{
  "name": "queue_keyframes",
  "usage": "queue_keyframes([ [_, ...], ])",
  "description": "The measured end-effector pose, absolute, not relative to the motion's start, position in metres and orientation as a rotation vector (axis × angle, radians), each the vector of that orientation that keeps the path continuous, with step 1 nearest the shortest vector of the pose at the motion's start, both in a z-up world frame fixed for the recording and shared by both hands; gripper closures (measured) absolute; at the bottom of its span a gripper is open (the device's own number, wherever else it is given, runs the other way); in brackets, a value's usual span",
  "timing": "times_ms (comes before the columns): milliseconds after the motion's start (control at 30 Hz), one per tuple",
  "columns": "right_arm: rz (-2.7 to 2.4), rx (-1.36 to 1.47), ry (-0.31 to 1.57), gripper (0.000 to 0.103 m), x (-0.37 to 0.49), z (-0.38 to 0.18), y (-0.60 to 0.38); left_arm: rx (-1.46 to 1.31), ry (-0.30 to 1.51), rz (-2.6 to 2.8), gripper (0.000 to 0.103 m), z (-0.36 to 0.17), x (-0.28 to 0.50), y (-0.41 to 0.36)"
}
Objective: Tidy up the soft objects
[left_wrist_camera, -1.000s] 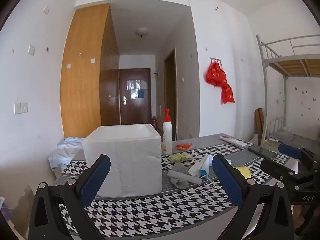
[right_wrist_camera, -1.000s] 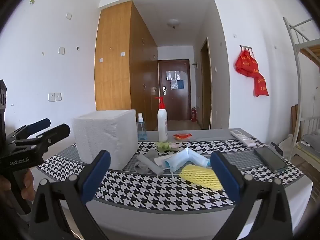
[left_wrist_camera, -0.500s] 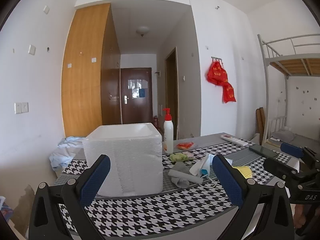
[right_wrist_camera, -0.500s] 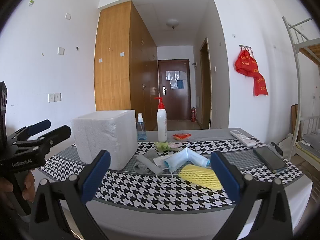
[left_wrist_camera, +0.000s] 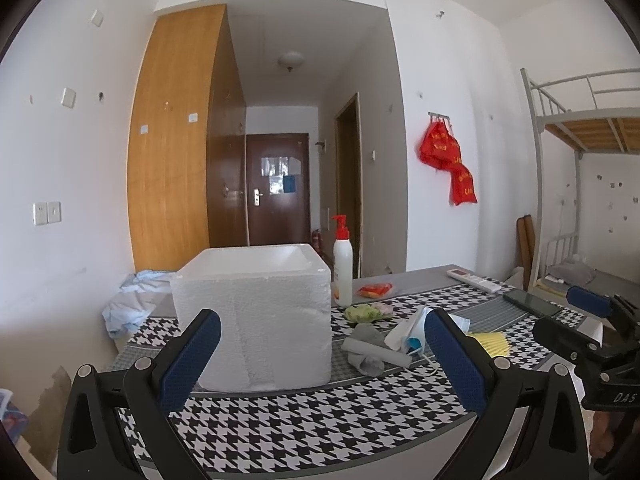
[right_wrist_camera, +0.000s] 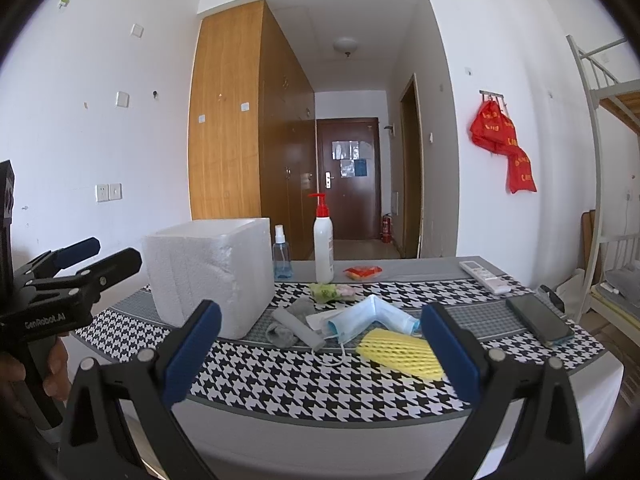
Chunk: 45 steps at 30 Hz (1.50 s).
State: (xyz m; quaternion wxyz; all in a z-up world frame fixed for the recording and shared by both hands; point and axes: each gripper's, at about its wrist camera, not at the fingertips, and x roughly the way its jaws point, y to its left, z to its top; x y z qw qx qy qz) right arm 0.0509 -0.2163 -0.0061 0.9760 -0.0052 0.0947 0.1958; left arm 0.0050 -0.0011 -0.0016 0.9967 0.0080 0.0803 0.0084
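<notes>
**Both grippers hang back from the table, jaws wide**

Little has changed since a second ago: the foam box (left_wrist_camera: 256,312) sits marginally lower in the left view. The left gripper (left_wrist_camera: 320,360) and right gripper (right_wrist_camera: 320,354) stand spread apart, holding nothing. The yellow foam net (right_wrist_camera: 400,354), blue face mask (right_wrist_camera: 372,318) and grey sock (right_wrist_camera: 294,322) lie mid-frame beyond the right fingertips, untouched, right of the box.

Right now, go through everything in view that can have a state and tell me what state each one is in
left gripper: open, empty, short of the table.
right gripper: open, empty.
foam box: upright, no lid, top open.
face mask: folded, lying on the table.
yellow foam net: lying flat.
grey sock: partly rolled, lying down.
pump bottle: upright.
spray bottle: upright, capped.
phone: screen dark.
</notes>
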Motion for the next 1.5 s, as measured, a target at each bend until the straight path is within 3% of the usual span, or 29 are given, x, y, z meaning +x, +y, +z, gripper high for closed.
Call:
queue_keyframes([
  [1500, 0.367, 0.009, 0.291, 0.002, 0.107, -0.014, -0.244, 0.019, 0.298, -0.051, 0.001, -0.008, 0.066, -0.03],
])
